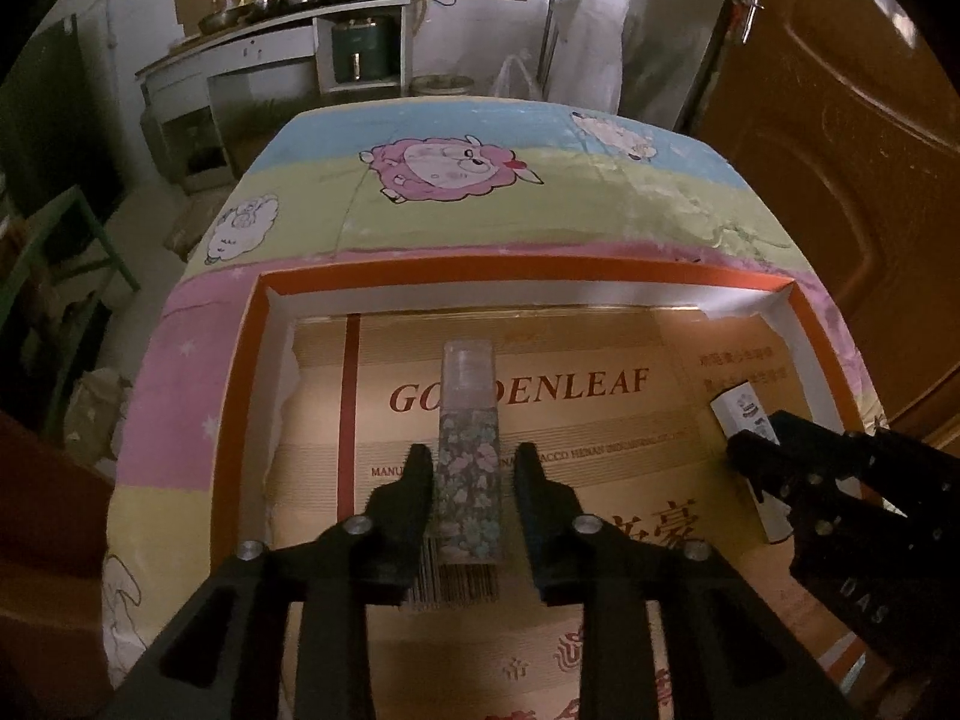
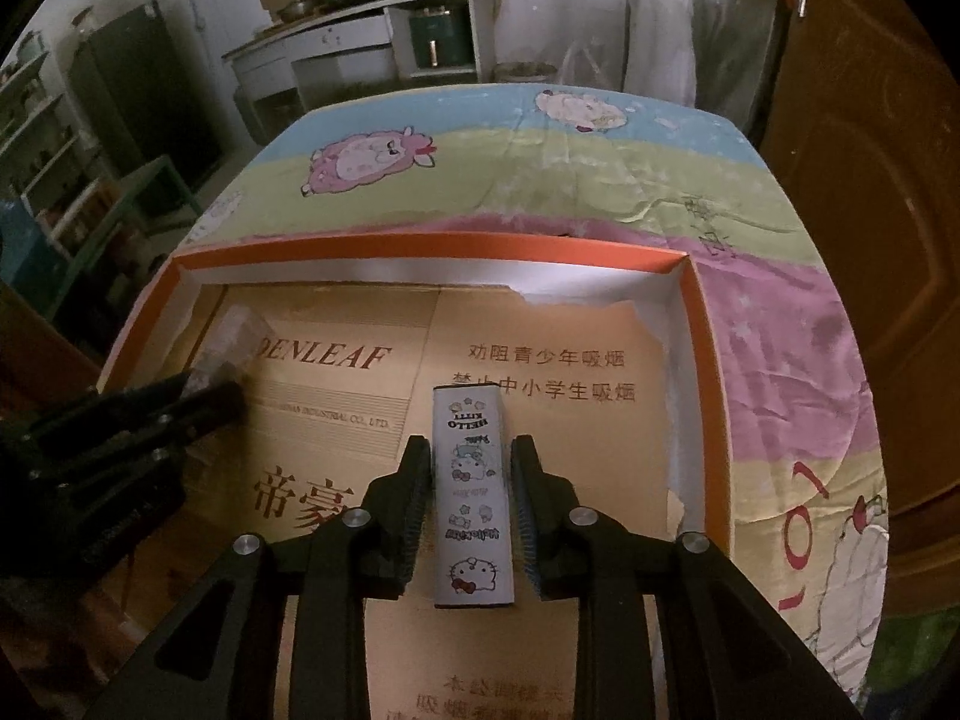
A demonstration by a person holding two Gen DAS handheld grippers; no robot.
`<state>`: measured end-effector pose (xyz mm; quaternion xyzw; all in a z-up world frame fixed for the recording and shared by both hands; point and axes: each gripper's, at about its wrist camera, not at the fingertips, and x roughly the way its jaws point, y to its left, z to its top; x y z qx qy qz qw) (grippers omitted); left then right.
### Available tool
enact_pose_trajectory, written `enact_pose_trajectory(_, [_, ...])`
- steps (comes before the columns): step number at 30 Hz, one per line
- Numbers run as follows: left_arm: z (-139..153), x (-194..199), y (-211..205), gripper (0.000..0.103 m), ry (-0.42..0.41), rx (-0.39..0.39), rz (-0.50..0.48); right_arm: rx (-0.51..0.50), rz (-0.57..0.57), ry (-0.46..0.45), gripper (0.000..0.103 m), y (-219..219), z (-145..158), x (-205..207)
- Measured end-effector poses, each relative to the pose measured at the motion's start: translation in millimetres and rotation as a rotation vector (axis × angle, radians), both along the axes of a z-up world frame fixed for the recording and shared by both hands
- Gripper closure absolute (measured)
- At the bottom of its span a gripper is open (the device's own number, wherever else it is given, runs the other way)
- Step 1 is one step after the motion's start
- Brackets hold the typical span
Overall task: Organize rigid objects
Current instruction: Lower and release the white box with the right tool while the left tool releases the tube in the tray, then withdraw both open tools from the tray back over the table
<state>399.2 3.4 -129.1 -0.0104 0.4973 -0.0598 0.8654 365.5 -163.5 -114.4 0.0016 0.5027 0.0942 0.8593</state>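
A floral spray bottle (image 1: 467,468) with a clear cap lies inside the orange-rimmed box (image 1: 540,267), on its cardboard liner. My left gripper (image 1: 471,465) is open, its fingers on either side of the bottle with small gaps. A white Hello Kitty box (image 2: 472,492) lies on the liner to the right. My right gripper (image 2: 471,459) is open, its fingers straddling that box without clamping it. The right gripper also shows in the left wrist view (image 1: 762,450), over the white box (image 1: 744,414). The left gripper (image 2: 204,387) and the bottle's clear cap (image 2: 231,336) show in the right wrist view.
The orange-rimmed box (image 2: 708,360) sits on a table covered with a cartoon sheep cloth (image 1: 456,174). A brown door (image 1: 852,150) stands to the right. A counter with pots (image 1: 288,6) is at the back. A green stool (image 1: 66,240) is at left.
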Motion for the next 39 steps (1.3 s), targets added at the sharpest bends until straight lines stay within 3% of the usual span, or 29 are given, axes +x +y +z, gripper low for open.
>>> enact_pose_trajectory(2, [2, -2, 1, 0.062, -0.008, 0.002, 0.006, -0.005, -0.002, -0.01, 0.06, 0, 2, -2])
enact_pose_trajectory(4, [7, -4, 2, 0.057, -0.024, 0.003, 0.013, -0.004, -0.003, -0.019, 0.057, -1, 4, -5])
enact_pose_trajectory(14, [31, -32, 5, 0.054, -0.079, -0.002, 0.007, -0.02, -0.005, -0.072, 0.057, -1, 22, -31])
enact_pose_trajectory(19, [53, -60, 6, 0.054, -0.151, -0.011, 0.017, -0.02, -0.004, -0.106, 0.057, 1, 35, -53])
enact_pose_trajectory(29, [98, -135, 8, 0.054, -0.329, 0.001, 0.032, -0.003, -0.033, -0.243, 0.057, -3, 74, -135])
enact_pose_trajectory(39, [115, -195, 7, 0.054, -0.378, 0.012, 0.032, 0.003, -0.049, -0.31, 0.057, -2, 99, -205])
